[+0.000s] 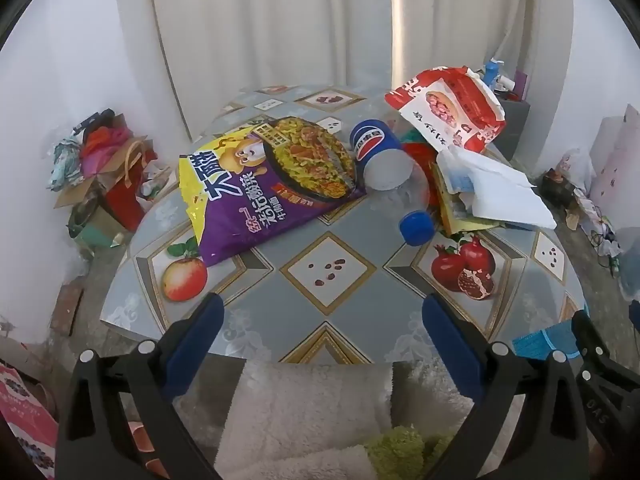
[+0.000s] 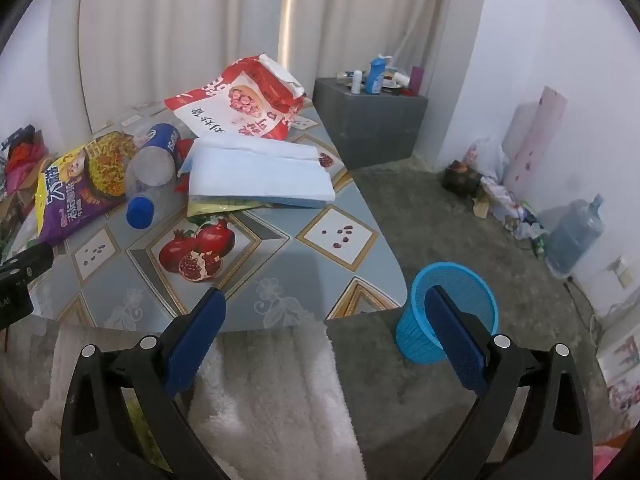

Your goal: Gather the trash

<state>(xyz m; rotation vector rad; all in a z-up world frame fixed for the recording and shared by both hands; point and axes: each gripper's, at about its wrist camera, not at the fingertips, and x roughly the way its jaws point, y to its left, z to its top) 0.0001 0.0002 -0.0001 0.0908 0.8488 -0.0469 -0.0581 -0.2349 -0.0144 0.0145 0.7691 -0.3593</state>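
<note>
Both your grippers hang at the near edge of the table (image 1: 132, 304), fingers spread wide and holding nothing: the left gripper (image 1: 320, 312) faces the pile, the right gripper (image 2: 326, 312) looks over the table corner toward the bin (image 2: 448, 316) on the floor.

The trash lies at the far side of the table: a purple bag (image 1: 264, 184), a bottle (image 1: 384, 160) on its side with its cap (image 1: 416, 227) pointing to you, a red bag (image 1: 452, 112) and a white sheet (image 1: 500, 188) on top of other wrappers.

The bottle may roll off if you push it before you close on it. The bags are slippery, so a pinch on the flat middle will probably slide; take an edge. Lifting the sheet may drag the wrappers under it. The bin looks light and small, and a wide bag may tip it.
</note>
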